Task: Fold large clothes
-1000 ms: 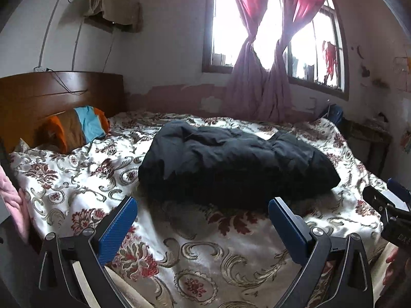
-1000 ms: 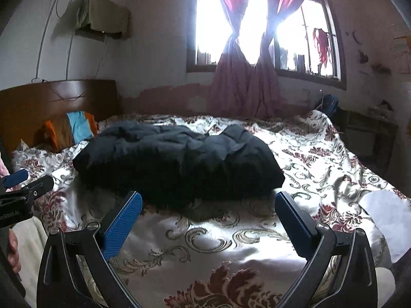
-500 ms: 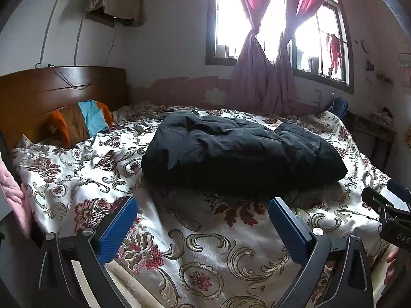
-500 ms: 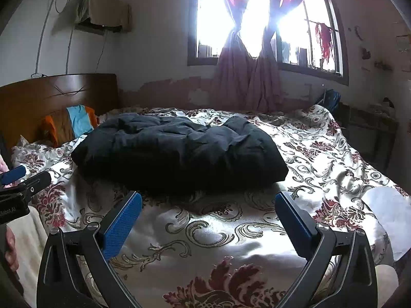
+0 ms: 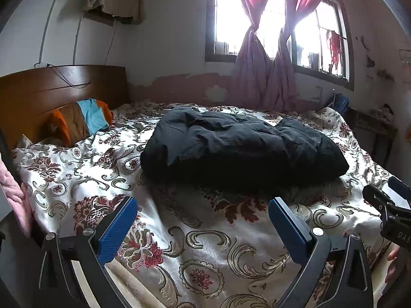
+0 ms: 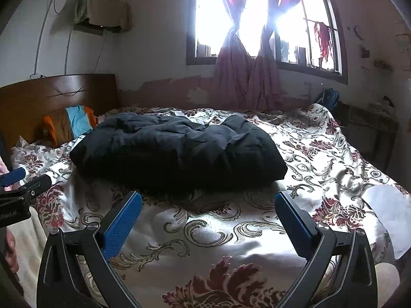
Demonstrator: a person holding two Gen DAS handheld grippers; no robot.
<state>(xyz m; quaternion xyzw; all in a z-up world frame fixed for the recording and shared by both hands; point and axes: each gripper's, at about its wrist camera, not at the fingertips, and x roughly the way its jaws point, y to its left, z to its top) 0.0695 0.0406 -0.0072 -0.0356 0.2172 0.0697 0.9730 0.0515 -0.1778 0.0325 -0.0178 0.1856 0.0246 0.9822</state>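
Observation:
A bulky dark padded garment (image 5: 241, 146) (image 6: 177, 148) lies folded in a thick bundle in the middle of the bed. My left gripper (image 5: 203, 223) hovers open over the near part of the bedspread, short of the garment, with nothing between its blue pads. My right gripper (image 6: 208, 220) is likewise open and empty, a little in front of the bundle's near edge. In the left wrist view the right gripper's tip (image 5: 388, 200) shows at the right edge; in the right wrist view the left gripper's tip (image 6: 20, 184) shows at the left edge.
The bed carries a cream floral bedspread (image 5: 205, 243) (image 6: 321, 154). An orange, brown and blue pillow (image 5: 79, 120) leans on the wooden headboard (image 5: 51, 89). A curtained window (image 6: 257, 25) is behind. A dark side table (image 6: 370, 125) stands at the right. A pink cloth (image 5: 12, 195) hangs at the left.
Both grippers have drawn back a little and tilted upward, so the garment sits lower and farther in both views. Both stay open and empty.

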